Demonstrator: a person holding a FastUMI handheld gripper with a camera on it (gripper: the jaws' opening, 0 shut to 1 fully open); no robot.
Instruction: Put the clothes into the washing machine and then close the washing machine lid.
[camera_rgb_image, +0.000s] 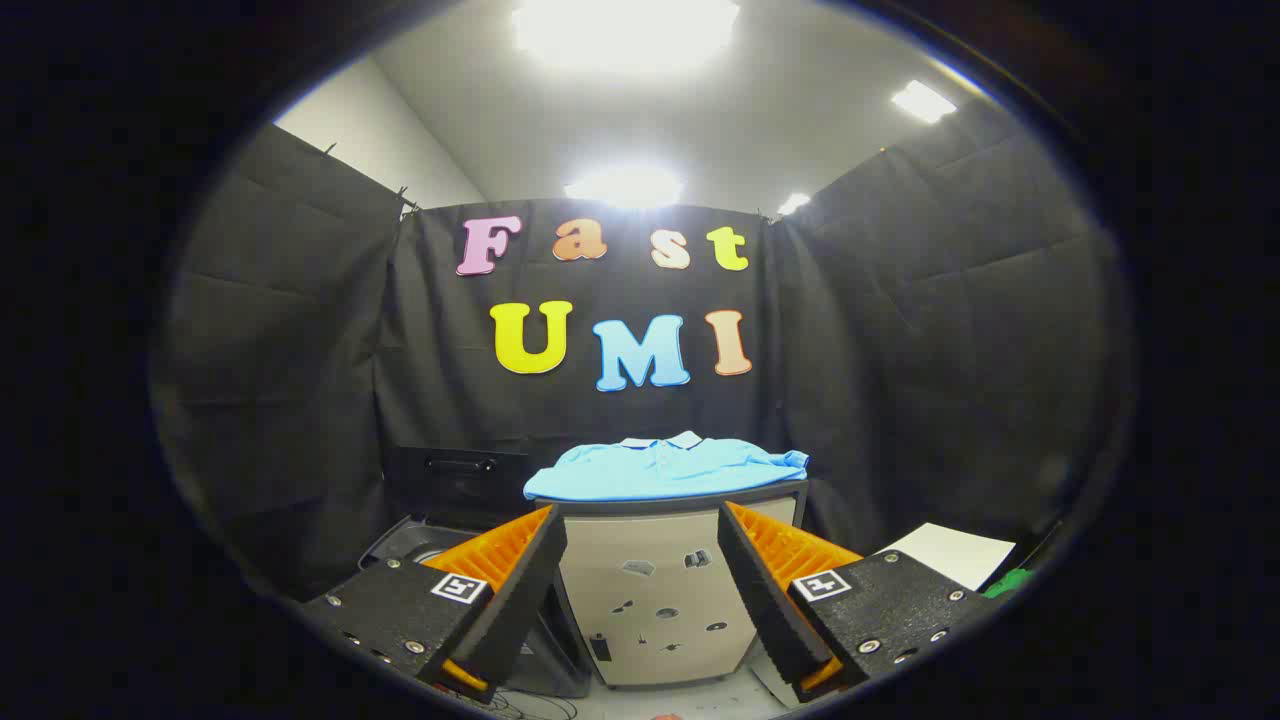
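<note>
A light blue polo shirt (665, 470) lies folded on top of a beige cabinet-like stand (655, 590), beyond my fingers. My gripper (640, 525) is open, its two fingers spread wide with the stand's front face showing between them and nothing held. To the left of the stand a dark washing machine (455, 500) sits low, with its black lid (460, 480) raised upright behind a rounded opening (410, 548) that my left finger partly hides.
Black cloth walls close in the booth on three sides. A white sheet (950, 552) and something green (1008, 583) lie to the right of the stand. Pale floor (690, 700) with thin cables shows below the stand.
</note>
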